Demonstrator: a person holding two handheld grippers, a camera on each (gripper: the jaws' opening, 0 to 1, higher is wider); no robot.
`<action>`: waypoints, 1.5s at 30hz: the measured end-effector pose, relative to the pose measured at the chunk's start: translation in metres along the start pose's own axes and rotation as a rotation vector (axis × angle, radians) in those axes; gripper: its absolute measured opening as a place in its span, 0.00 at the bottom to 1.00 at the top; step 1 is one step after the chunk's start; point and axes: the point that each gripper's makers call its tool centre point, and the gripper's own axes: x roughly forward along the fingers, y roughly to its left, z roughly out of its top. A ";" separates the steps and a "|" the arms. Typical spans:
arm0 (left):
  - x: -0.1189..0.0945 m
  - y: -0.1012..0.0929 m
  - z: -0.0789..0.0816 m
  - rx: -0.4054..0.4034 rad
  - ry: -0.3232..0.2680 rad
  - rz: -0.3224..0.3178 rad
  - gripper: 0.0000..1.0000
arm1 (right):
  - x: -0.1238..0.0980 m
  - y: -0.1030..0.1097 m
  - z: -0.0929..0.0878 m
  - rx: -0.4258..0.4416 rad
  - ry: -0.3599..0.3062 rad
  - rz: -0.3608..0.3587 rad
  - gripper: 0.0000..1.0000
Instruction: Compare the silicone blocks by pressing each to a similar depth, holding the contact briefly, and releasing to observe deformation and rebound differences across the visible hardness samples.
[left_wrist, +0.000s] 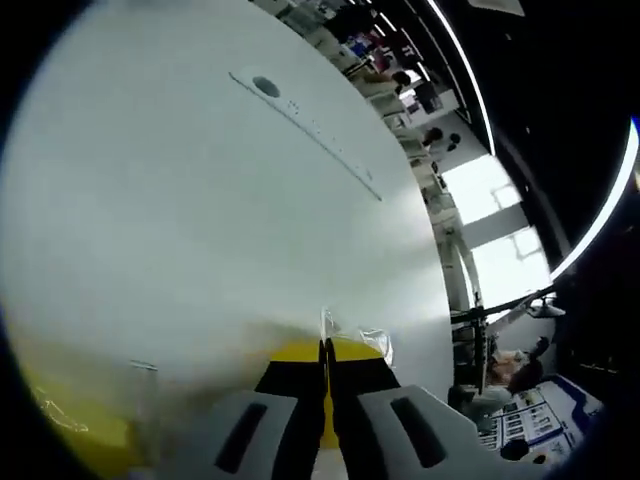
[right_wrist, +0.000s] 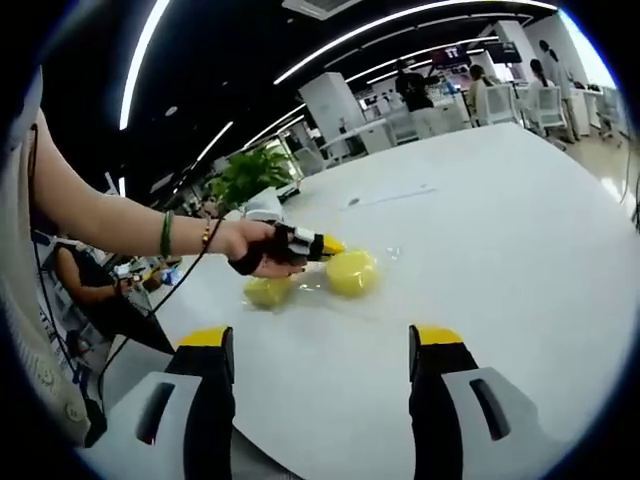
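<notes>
Left gripper view: left gripper (left_wrist: 326, 345) has its jaws pressed together, no gap visible betw. the black, yellow-tipped fingers (left_wrist: 292, 385), tips down against a yellow silicone block (left_wrist: 345, 348) on the white table (left_wrist: 200, 200). Clear plastic wrap (left_wrist: 378, 340) crinkles just beside the block on the right. A 2nd yellow block (left_wrist: 70, 425) sits at the lower left edge, blurred, also w/ wrap near it. Further up the table there's a thin strip w/ a dark round spot (left_wrist: 266, 86). Beyond the table edge: office area w/ desks and bright windows.

Right gripper view: right gripper (right_wrist: 325, 345) hangs above the table (right_wrist: 520, 230) w/ jaws wide apart, nothing betw. them; yellow-tipped fingers (right_wrist: 208, 372) rise from the bottom. Ahead, well apart from it, a person's hand (right_wrist: 255, 248) holds the left gripper (right_wrist: 325, 245), its yellow tip touching the rounder yellow block (right_wrist: 352, 272). The other block (right_wrist: 266, 291) lies just beside, under the hand, both on clear wrap (right_wrist: 310, 288). Wrist wears a green bracelet (right_wrist: 166, 234). Behind: a green plant (right_wrist: 250, 172), ceiling light strips, people standing at far desks.
</notes>
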 end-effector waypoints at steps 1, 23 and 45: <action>-0.001 0.000 0.000 0.014 -0.002 0.003 0.00 | 0.000 0.000 0.000 0.000 0.000 0.000 0.66; -0.048 -0.040 -0.013 0.431 -0.099 -0.032 0.00 | -0.006 0.030 0.003 -0.043 0.002 0.005 0.66; -0.096 -0.082 -0.040 0.728 -0.099 -0.124 0.00 | -0.021 0.065 0.007 -0.100 -0.021 -0.026 0.67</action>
